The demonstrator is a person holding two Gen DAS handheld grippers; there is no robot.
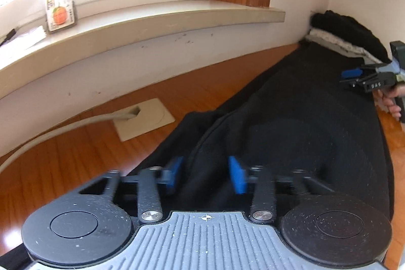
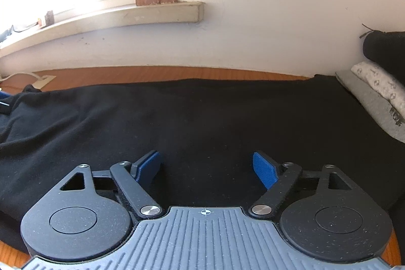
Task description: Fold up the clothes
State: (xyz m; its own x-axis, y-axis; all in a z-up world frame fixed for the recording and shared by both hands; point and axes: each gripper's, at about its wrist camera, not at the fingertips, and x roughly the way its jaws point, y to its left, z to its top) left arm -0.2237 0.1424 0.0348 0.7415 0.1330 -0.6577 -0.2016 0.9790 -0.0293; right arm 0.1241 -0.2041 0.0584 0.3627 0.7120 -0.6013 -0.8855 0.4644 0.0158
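The left hand-held gripper [image 1: 206,175] is hovering at one narrow end of the garment [image 1: 298,123], with its blue pads spread apart and a raised ridge of black cloth sitting between them; nothing is being pinched yet, as far as I can tell. The right hand-held gripper [image 2: 207,168] is also standing spread, low over the flat middle of the garment [image 2: 177,118], and it is holding nothing.

The garment is lying stretched along the counter [image 1: 76,156], and its long axis is running away from the left hand-held gripper toward the pile [image 1: 349,37] of folded clothes at the far end of the garment. For the right hand-held gripper the same axis is running across, left to right, with the pile [image 2: 379,90] at the right.

In the left view the right hand-held gripper [image 1: 359,79] is working at the garment's long side edge, nearer to the pile. I judge that the left one is nearer to the end that must be lifted and carried along this axis.
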